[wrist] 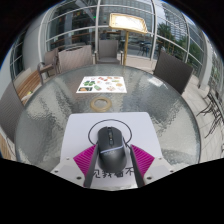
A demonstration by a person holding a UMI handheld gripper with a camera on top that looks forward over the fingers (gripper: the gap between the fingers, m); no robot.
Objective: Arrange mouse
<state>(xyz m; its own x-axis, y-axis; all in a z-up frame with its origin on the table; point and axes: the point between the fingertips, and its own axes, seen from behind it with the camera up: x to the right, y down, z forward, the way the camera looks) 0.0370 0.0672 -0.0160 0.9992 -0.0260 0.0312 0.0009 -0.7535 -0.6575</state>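
Observation:
A dark grey computer mouse (pixel 110 147) sits between my fingers, its nose pointing away from me. It is over the near part of a white rectangular mat (pixel 85 128) on a round glass table (pixel 50 105). My gripper (pixel 112 160) is shut on the mouse, and both magenta pads (pixel 87 158) press its sides. The mouse's rear end is hidden behind a white label with printed characters between the fingers. I cannot tell whether the mouse rests on the mat or is just above it.
A white sheet with colourful pictures (pixel 100 84) lies farther across the table. Chairs stand around the table: one at the left (pixel 30 88), one at the right (pixel 172 68), one at the far side (pixel 107 48). Glass walls lie beyond.

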